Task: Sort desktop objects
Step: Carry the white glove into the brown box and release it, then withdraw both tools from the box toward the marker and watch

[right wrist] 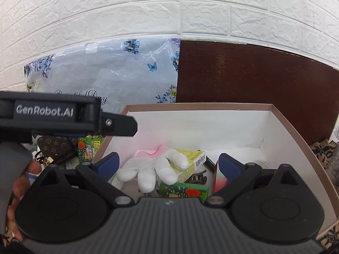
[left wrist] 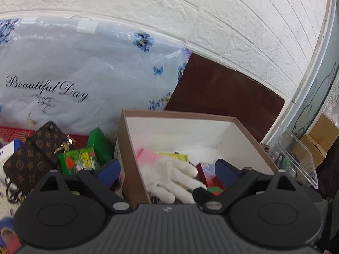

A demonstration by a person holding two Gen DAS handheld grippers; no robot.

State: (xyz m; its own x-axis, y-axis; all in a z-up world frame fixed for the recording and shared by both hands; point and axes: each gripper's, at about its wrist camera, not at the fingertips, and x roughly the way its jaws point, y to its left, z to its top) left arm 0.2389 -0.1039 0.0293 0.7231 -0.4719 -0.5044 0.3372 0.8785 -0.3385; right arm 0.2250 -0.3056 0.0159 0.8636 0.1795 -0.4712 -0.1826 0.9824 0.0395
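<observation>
A cardboard box (left wrist: 180,114) with a brown rim and white inside holds a white glove (left wrist: 175,175), a pink item (left wrist: 148,155), a yellow pack (left wrist: 177,157) and a red pack (left wrist: 206,169). My left gripper (left wrist: 167,171) is open and straddles the box's left wall, gripping nothing. My right gripper (right wrist: 169,165) is open above the glove (right wrist: 152,169), clear of it. Under it lie a yellow-green pack (right wrist: 191,164), a green pack (right wrist: 184,190) and a dark hair claw (right wrist: 199,177). The left tool's casing (right wrist: 48,112) shows at the left.
Left of the box lie a brown monogram pouch (left wrist: 31,158) and green packs (left wrist: 78,160). A floral plastic bag (left wrist: 74,74) and a dark brown board (left wrist: 222,91) lean on the white brick wall. A clear plastic container (left wrist: 296,154) stands at right. A hand (right wrist: 23,182) holds the left tool.
</observation>
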